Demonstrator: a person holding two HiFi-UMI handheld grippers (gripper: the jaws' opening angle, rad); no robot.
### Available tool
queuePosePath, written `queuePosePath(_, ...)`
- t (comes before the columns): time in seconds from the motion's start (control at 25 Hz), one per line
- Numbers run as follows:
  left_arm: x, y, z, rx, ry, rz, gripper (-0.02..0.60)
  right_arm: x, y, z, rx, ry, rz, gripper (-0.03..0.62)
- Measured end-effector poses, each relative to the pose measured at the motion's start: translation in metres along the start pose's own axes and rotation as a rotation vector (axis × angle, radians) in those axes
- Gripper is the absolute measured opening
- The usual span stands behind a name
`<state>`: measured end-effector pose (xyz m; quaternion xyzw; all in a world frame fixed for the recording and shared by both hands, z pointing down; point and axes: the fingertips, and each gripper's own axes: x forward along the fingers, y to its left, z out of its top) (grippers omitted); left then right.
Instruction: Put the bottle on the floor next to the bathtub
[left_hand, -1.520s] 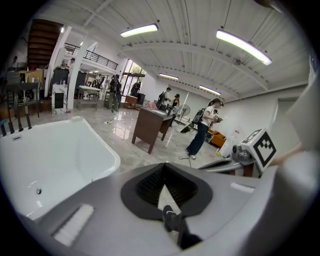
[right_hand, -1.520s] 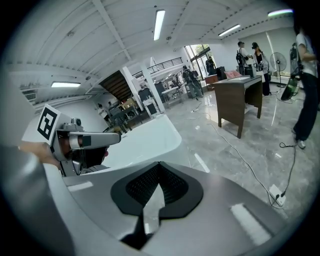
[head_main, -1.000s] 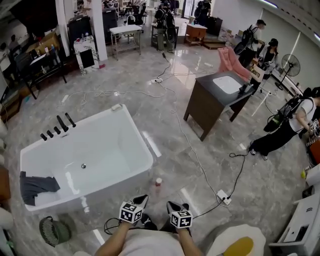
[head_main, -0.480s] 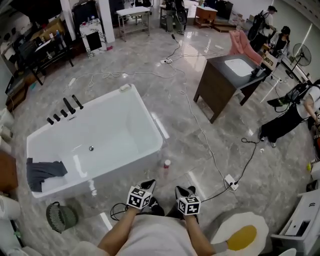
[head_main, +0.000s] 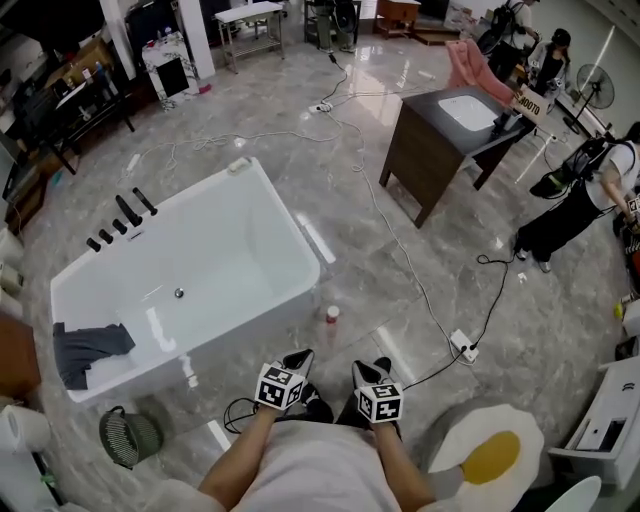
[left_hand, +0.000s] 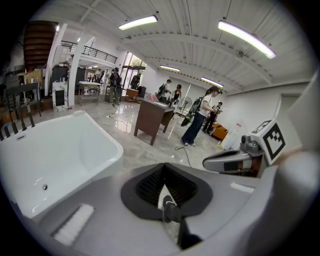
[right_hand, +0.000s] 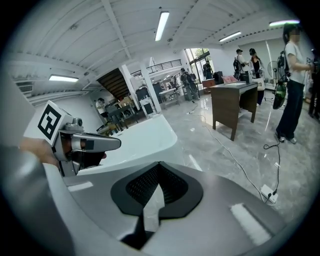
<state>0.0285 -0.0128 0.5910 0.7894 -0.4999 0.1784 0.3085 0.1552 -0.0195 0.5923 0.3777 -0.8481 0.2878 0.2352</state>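
Closest in, the left hand-held gripper (head_main: 297, 360) and the right hand-held gripper (head_main: 377, 370) sit side by side just in front of the person's body, both angled down at the floor (head_main: 400, 290). Each has its jaws pressed together with nothing between them, which fits hands that have no grip left to keep. Just beyond their tips the bottle (head_main: 331, 322), pale with a red cap, stands upright on the floor by itself, just beside the near corner of the bathtub (head_main: 300, 235). Judged from that, the placing looks done: the bottle is free of both tools and next to the tub as asked. A dark cloth (head_main: 90, 345) is draped over the tub's near-left rim, with a round basket (head_main: 130, 435) on the floor below it. To the right lies an egg-shaped rug (head_main: 490, 455), then a power strip (head_main: 463, 347) on its cable. Farther off stands a dark cabinet (head_main: 440, 140) with a basin.
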Motion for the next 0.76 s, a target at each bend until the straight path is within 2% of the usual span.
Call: queuePosePath(0.76,0.011,0.003,0.016,-0.012,-0.019,-0.026,0.057,0.008,-0.005,0.018,-0.039,0.012,0.005,0.002)
